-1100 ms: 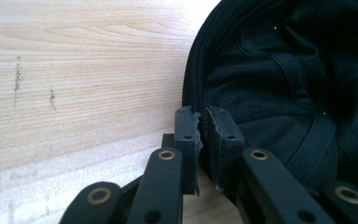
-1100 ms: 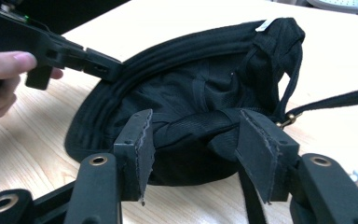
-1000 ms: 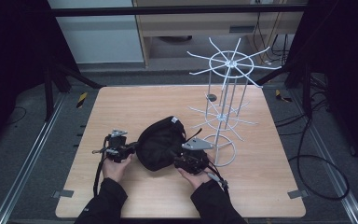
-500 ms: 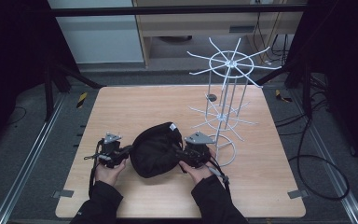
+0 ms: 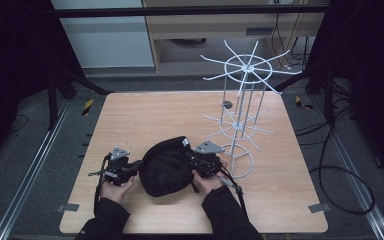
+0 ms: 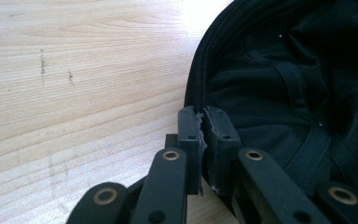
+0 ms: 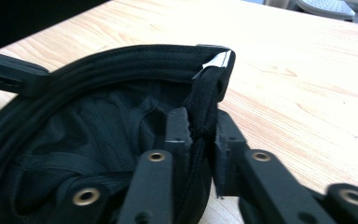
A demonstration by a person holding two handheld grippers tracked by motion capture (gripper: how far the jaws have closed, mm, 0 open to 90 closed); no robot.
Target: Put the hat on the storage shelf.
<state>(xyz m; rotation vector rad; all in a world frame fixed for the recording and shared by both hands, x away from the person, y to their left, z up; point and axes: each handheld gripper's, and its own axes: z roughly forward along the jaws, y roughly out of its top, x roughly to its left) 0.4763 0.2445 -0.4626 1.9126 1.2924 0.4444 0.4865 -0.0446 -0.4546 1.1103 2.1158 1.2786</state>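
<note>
A black cap [image 5: 166, 167] is held between both grippers over the near middle of the wooden table [image 5: 145, 115], its inside turned up. My left gripper [image 5: 132, 167] is shut on the cap's left rim; in the left gripper view the rim [image 6: 200, 100] is pinched between the two jaws, gripper [image 6: 201, 122]. My right gripper [image 5: 192, 161] is shut on the cap's right side, and the right gripper view shows the black band with a white tag [image 7: 216, 60] clamped between the jaws, gripper [image 7: 200, 126]. The cap's lining and seams [image 7: 98, 121] are open to view.
A white wire display rack [image 5: 242, 107] with spokes at two levels stands on a ring base [image 5: 240, 162] just right of my right gripper. Dark frame posts and cables [image 5: 340, 165] lie off the table's right side.
Both grippers and the cap have shifted a little toward the table's near left. The cap has turned and now hangs flatter between them.
</note>
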